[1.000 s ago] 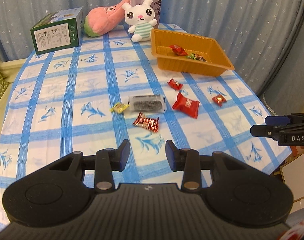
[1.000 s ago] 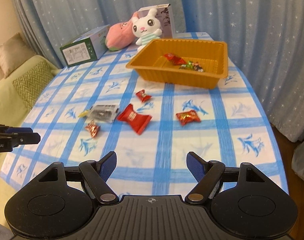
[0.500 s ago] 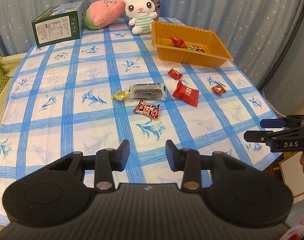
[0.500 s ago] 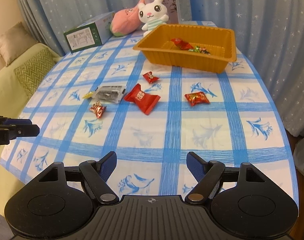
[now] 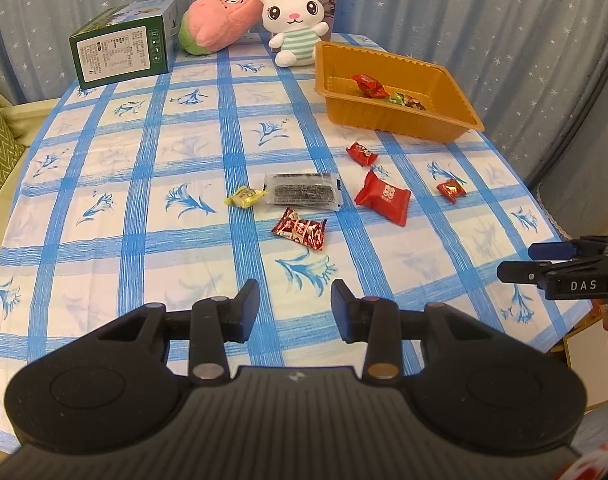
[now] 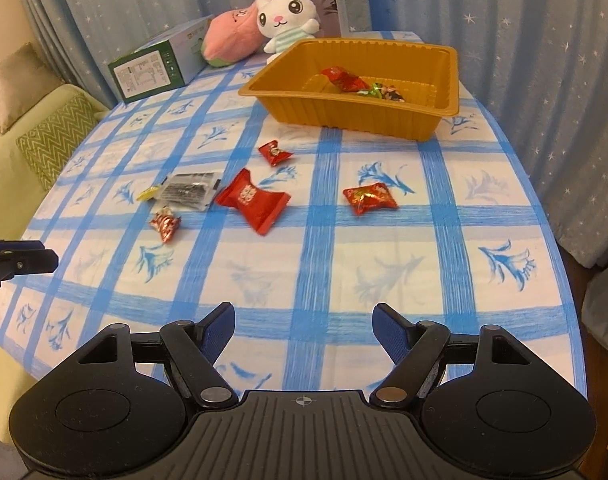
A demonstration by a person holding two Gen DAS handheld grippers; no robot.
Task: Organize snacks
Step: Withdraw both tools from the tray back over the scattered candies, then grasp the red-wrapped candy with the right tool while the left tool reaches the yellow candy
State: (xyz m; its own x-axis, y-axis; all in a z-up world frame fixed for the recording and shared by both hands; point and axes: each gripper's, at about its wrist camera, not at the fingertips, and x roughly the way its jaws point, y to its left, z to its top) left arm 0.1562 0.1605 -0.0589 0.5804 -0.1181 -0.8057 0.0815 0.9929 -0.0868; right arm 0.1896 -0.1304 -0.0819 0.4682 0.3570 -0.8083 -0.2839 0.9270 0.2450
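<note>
Well ahead of both grippers' empty, parted jaws, 6 snacks lie scattered before the orange tray [image 5: 400, 128].

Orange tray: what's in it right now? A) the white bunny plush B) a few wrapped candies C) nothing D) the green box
B: a few wrapped candies lie inside the orange tray; the bunny plush and green box sit on the table behind it.
</note>
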